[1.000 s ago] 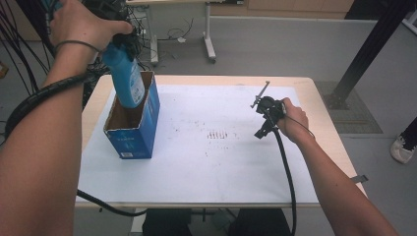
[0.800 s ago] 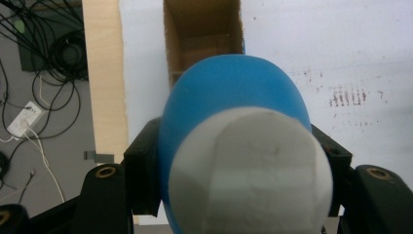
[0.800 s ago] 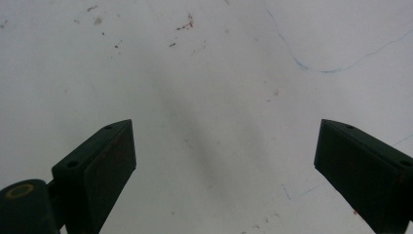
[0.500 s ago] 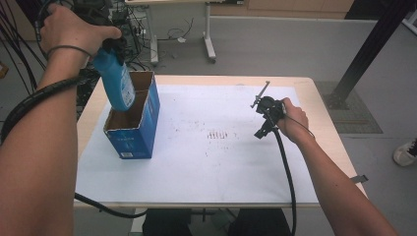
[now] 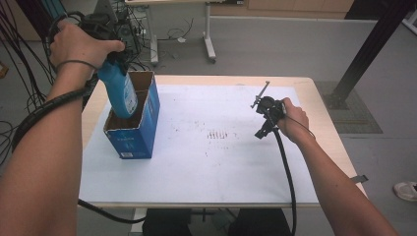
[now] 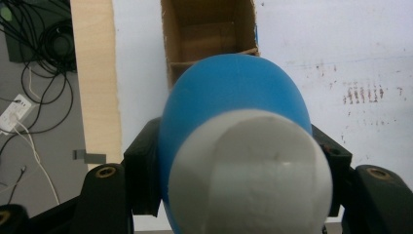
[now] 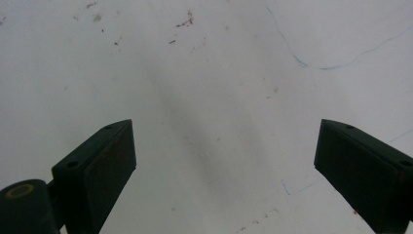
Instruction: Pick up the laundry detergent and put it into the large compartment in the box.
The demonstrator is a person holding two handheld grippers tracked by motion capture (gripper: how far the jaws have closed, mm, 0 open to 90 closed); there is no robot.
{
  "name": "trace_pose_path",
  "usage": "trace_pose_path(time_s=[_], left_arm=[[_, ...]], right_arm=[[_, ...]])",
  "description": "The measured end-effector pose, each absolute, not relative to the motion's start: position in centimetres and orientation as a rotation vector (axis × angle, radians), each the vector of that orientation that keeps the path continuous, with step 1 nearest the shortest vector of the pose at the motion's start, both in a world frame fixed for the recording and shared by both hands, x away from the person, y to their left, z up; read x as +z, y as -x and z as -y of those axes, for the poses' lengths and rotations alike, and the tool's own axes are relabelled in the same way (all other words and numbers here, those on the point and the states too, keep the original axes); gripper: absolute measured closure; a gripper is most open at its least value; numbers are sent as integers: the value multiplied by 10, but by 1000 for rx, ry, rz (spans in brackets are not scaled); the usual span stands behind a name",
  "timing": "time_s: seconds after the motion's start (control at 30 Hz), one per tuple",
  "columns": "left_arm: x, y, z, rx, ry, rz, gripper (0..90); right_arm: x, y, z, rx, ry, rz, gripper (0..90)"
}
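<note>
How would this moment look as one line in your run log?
left gripper: shut on blue bottle | bottle: partly in cardboard box | right gripper: open, empty

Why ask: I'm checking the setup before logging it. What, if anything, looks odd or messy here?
Little stands out. The white sheet carries reddish-brown specks and a small row of marks near its middle, plus faint blue pen lines. The bottle hangs tilted in the left gripper, its base inside the open box. Nothing has spilled.

high view: above, facing forward-down | left gripper view: down onto box (image 6: 209, 36), shared | right: close, probably tabletop
</note>
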State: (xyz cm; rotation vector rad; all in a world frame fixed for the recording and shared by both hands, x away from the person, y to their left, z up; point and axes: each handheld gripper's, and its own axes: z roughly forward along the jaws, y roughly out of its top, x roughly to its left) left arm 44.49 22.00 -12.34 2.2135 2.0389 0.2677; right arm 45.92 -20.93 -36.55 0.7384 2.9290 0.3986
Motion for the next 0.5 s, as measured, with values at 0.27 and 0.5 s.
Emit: trace_pose_path(time_s=[0.27,0.5], left_arm=[[-143,-447,-224,238,-2220,-2047,377],[-160,-449,-224,211,-2231,-2053,377]], right_arm=[[-365,-458,207,387,-728,-2930,75],[-363,-457,207,381,-730,-2923,75]])
